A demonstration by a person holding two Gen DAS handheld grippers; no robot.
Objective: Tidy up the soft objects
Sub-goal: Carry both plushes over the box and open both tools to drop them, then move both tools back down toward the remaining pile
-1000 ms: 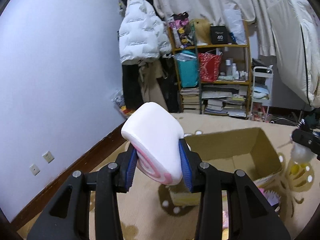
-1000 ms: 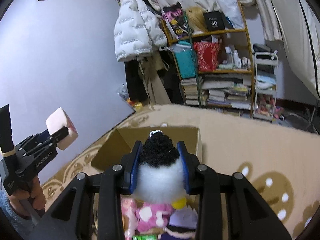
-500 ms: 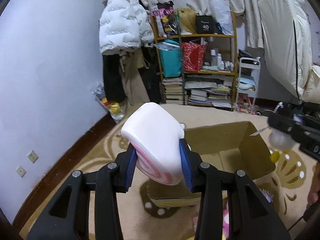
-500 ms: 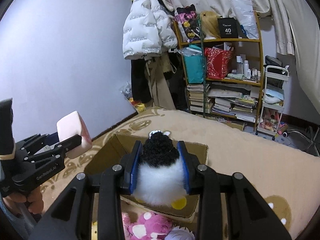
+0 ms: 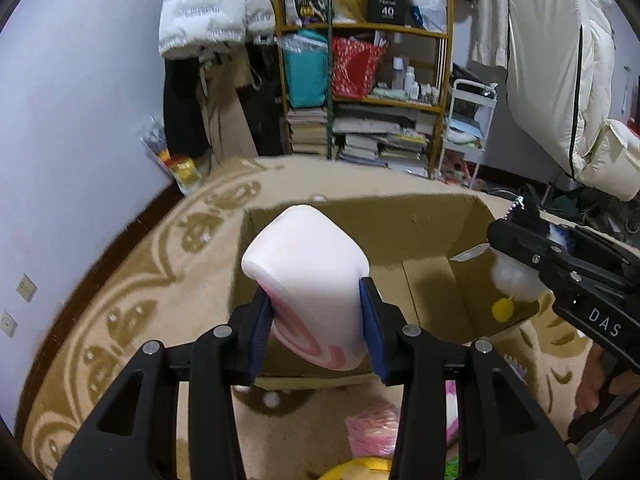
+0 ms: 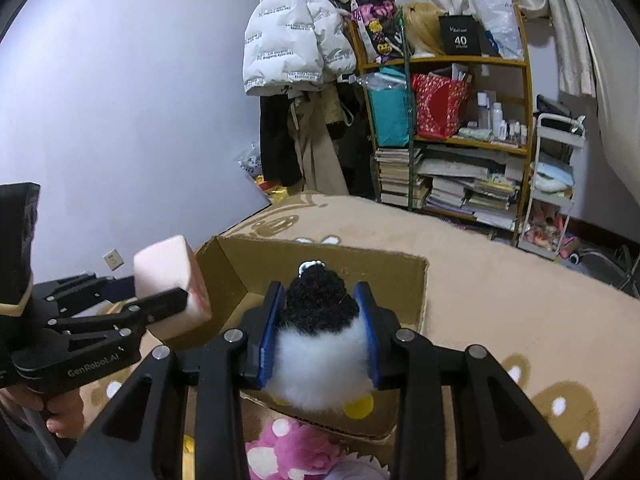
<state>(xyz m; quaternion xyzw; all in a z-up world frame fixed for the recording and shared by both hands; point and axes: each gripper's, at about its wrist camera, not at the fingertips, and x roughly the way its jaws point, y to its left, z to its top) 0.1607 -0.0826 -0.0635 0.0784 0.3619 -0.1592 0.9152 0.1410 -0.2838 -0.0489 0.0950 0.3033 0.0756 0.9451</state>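
Observation:
My left gripper (image 5: 316, 316) is shut on a white and pink swirl cushion (image 5: 308, 276), held above the near left edge of an open cardboard box (image 5: 432, 288). My right gripper (image 6: 319, 334) is shut on a black and white plush penguin (image 6: 320, 344) with yellow feet, held over the box's near edge (image 6: 340, 428). The right gripper also shows at the right of the left wrist view (image 5: 516, 264), and the left gripper with the cushion shows at the left of the right wrist view (image 6: 176, 304). The box looks empty inside.
The box sits on a beige patterned rug (image 5: 160, 280). A pink plush (image 6: 296, 448) and other soft toys (image 5: 372, 428) lie on the rug before the box. A cluttered bookshelf (image 5: 372, 92), hung coats (image 6: 296, 40) and a white cart (image 6: 556, 184) stand at the back wall.
Both grippers have moved forward and down toward the box, each still holding its toy. The box now lies under both toys.

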